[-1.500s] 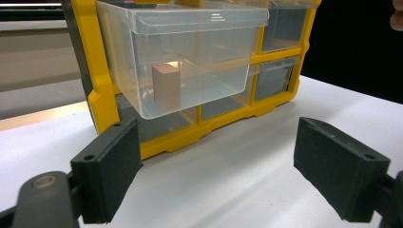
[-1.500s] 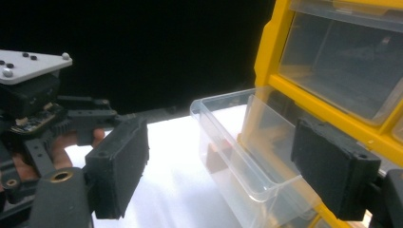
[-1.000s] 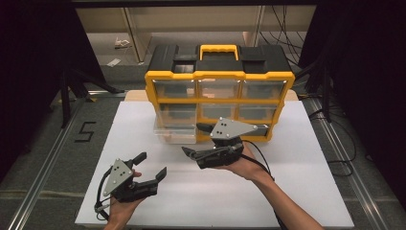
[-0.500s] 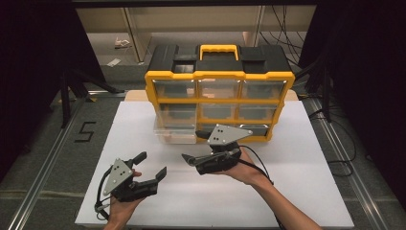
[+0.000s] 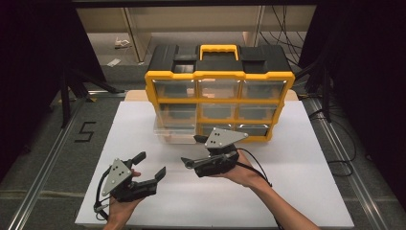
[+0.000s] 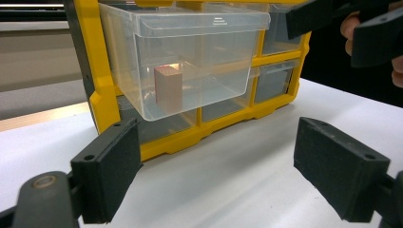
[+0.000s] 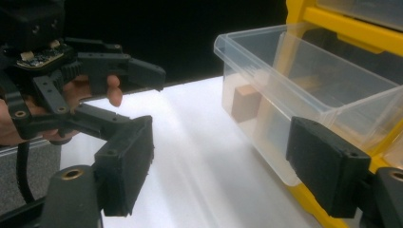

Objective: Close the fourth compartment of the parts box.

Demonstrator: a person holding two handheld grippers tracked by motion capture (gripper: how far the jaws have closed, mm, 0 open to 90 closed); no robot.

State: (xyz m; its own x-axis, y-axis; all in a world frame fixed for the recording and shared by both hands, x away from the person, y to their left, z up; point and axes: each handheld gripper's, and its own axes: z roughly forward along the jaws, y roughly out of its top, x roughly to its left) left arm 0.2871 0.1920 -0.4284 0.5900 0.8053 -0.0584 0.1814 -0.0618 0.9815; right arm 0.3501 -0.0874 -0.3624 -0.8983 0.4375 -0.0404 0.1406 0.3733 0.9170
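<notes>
A yellow and black organizer (image 5: 220, 76) stands at the back of the white table. Its lower left clear drawer (image 5: 174, 133) is pulled out, with a small wooden block (image 6: 168, 88) (image 7: 245, 103) inside. My right gripper (image 5: 191, 150) (image 7: 218, 161) hovers just in front of that drawer (image 7: 304, 61). Its jaws are open, have just been closing a little, and hold nothing. My left gripper (image 5: 152, 164) (image 6: 216, 161) rests lower left, open and empty, pointing at the drawer (image 6: 223, 71).
The organizer's other clear drawers are pushed in. The white table top (image 5: 297, 158) extends to the right and front of the grippers. A grey floor with a rail (image 5: 43, 163) runs along the left, and cables (image 5: 344, 153) lie at the right.
The right gripper has drawn slightly back from the organizer toward the person. The left gripper has stayed in place.
</notes>
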